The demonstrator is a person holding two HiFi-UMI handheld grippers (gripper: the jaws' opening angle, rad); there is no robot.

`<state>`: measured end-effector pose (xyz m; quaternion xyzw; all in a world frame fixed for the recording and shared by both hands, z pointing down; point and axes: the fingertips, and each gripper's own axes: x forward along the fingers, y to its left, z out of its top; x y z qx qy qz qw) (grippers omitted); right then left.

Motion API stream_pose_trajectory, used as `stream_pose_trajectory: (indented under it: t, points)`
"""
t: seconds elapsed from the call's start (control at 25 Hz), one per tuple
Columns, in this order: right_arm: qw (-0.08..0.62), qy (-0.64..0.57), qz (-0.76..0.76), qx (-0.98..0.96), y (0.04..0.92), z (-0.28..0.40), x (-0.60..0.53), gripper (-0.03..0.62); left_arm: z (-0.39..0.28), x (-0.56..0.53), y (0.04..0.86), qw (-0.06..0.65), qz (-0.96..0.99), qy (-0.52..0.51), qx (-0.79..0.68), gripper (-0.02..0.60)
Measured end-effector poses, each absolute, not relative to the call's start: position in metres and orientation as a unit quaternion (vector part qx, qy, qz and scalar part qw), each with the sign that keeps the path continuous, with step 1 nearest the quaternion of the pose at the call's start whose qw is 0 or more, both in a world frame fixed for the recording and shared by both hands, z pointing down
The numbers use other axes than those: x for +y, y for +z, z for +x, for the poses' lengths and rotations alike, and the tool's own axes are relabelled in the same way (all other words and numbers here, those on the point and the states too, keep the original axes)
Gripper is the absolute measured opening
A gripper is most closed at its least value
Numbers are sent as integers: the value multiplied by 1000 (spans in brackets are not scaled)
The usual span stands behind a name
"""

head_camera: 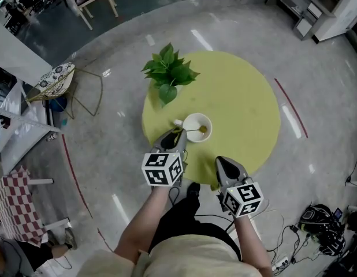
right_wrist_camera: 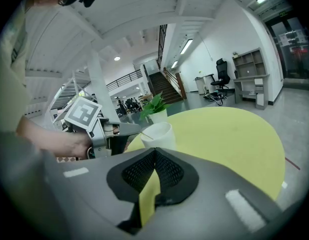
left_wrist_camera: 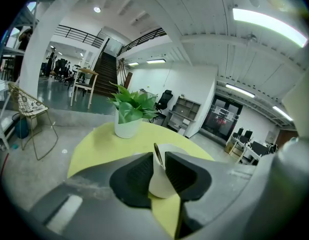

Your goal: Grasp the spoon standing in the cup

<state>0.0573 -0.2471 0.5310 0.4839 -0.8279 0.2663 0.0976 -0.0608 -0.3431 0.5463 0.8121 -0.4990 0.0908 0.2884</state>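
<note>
A white cup (head_camera: 197,127) stands on the round yellow-green table (head_camera: 242,103), with a spoon (head_camera: 193,131) leaning in it, handle toward the left rim. My left gripper (head_camera: 177,136) is at that rim. In the left gripper view, the thin spoon handle (left_wrist_camera: 157,153) rises between the two pads of the left gripper (left_wrist_camera: 158,160). A gap shows on each side of it, and the cup (left_wrist_camera: 162,184) sits just behind. My right gripper (head_camera: 222,161) hovers over the table's near edge with its tips (right_wrist_camera: 154,153) together and nothing in them. The cup (right_wrist_camera: 158,134) lies ahead of it to the left.
A leafy plant (head_camera: 168,74) in a white pot (left_wrist_camera: 127,128) stands on the table just beyond the cup. A wire chair (head_camera: 57,82) is on the floor to the left, and cables (head_camera: 320,224) lie at the lower right. The person's legs are close to the table's near edge.
</note>
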Motion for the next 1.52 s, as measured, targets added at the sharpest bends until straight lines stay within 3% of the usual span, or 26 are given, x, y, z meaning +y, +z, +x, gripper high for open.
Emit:
stream_pose_trajectory:
  t: [0.4, 1.52]
  points:
    - [96, 273, 499, -817, 533, 60, -248, 3, -59, -348, 543, 295, 816, 82, -490, 25]
    - [89, 248, 503, -823, 512, 61, -227, 2, -73, -316, 488, 288, 824, 13, -488, 6]
